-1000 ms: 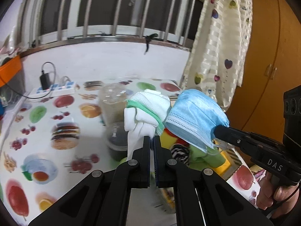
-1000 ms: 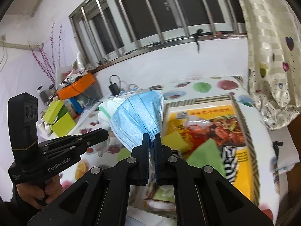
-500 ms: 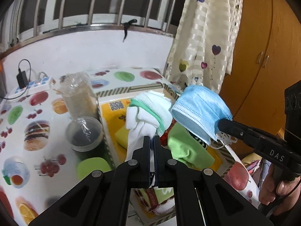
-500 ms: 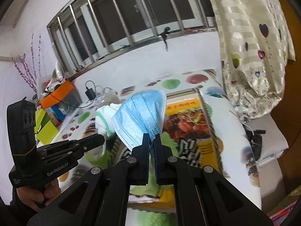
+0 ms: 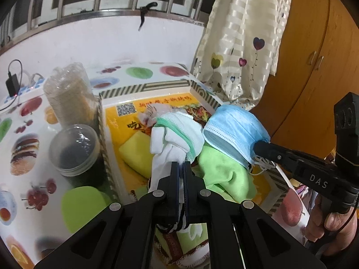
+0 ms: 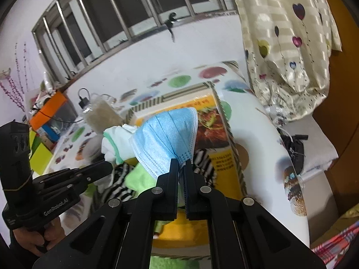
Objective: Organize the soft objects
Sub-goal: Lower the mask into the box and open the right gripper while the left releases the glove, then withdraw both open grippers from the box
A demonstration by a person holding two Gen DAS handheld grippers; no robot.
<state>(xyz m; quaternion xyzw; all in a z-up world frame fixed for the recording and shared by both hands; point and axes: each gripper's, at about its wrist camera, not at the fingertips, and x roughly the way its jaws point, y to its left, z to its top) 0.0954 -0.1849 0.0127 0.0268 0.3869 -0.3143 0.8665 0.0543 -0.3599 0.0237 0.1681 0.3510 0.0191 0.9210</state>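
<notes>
My left gripper is shut on a white sock with green trim, held above the shallow box with the yellow food print. My right gripper is shut on a blue face mask, held just right of the sock. In the left wrist view the mask hangs from the right gripper. In the right wrist view the sock sits by the left gripper. In the box lie a green cloth, a yellow cloth and a striped black-and-white sock.
A lidded dark jar and a taller plastic jar stand left of the box on the fruit-print tablecloth. A power strip lies at the back left. A curtain and wooden cabinet stand to the right.
Both grippers have moved right and lower with the sock and the mask, from beside the jars to over the box. Both stay shut.
</notes>
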